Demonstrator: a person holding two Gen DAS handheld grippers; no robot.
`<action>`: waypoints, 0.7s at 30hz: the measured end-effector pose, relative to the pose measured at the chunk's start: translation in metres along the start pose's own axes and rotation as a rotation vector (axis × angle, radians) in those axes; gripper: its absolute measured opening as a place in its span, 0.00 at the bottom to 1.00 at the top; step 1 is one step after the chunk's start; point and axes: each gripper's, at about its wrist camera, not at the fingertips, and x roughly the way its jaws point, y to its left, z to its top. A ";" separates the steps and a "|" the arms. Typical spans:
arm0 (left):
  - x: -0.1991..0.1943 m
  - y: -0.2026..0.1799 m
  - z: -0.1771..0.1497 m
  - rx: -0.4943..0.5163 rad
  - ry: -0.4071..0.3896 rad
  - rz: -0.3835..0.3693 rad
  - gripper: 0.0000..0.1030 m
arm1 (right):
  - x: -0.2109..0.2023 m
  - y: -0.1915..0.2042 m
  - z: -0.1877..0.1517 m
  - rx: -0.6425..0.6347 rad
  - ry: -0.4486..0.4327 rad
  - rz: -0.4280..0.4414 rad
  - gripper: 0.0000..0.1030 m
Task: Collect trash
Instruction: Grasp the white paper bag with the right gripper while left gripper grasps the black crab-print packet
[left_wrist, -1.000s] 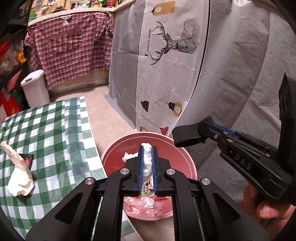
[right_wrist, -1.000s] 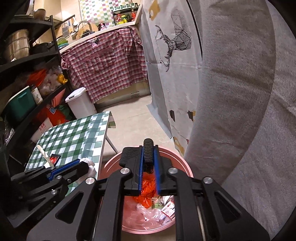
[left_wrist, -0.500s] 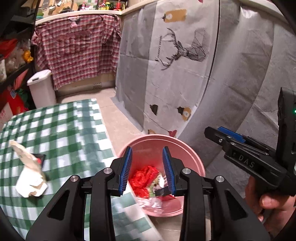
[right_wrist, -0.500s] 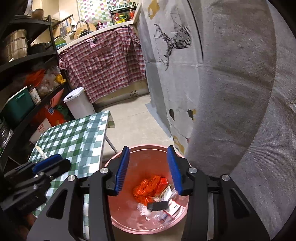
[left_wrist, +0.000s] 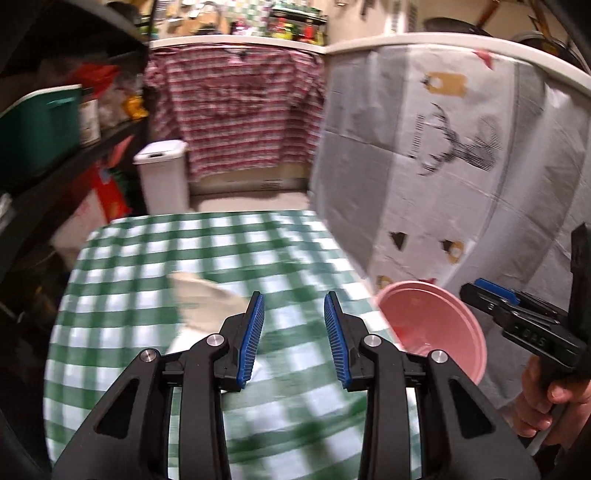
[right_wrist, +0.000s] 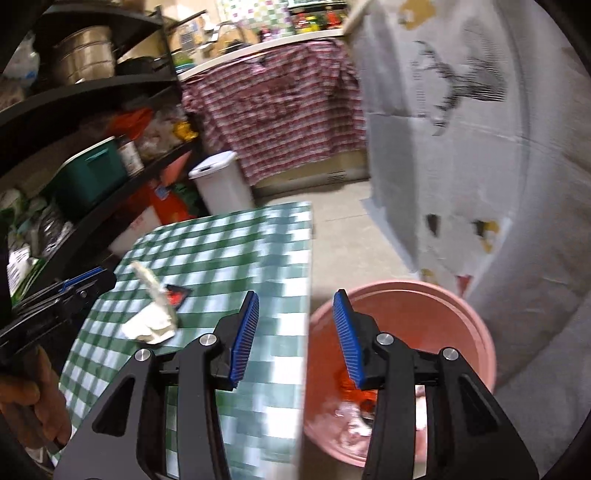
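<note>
Two grippers, left (left_wrist: 294, 316) and right (right_wrist: 296, 321), both with jaws apart and empty. One crumpled paper (right_wrist: 152, 321) lies mid-table (right_wrist: 236, 243); one pink bin (right_wrist: 476, 332) stands off the table's right edge. Only the right view shows the black wrapper (right_wrist: 176, 293) and the bin's trash (right_wrist: 354, 424).

We see a green-and-white checked tablecloth (right_wrist: 236, 254) with a crumpled cream-white paper (right_wrist: 153, 317) on it, and beside that a small black packet with a red mark (right_wrist: 177, 293), perhaps a wrapper, though blur hides its print. The bin (right_wrist: 469, 317) is salmon pink, with orange-red plastic (right_wrist: 347, 386) inside. Our grippers are black with ribbed blue pads (left_wrist: 253, 334). Behind hang a red-and-white plaid cloth (left_wrist: 236, 114), a grey sheet with a black stag print (left_wrist: 458, 147), and a white lidded bin (left_wrist: 162, 177).
</note>
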 end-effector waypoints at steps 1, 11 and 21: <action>-0.001 0.010 0.000 -0.005 0.000 0.019 0.32 | 0.005 0.009 -0.001 -0.008 0.005 0.015 0.42; -0.012 0.086 -0.003 -0.054 -0.016 0.121 0.32 | 0.065 0.091 -0.003 -0.074 0.069 0.178 0.41; -0.013 0.140 -0.013 -0.116 0.003 0.179 0.32 | 0.140 0.142 -0.008 -0.169 0.178 0.211 0.42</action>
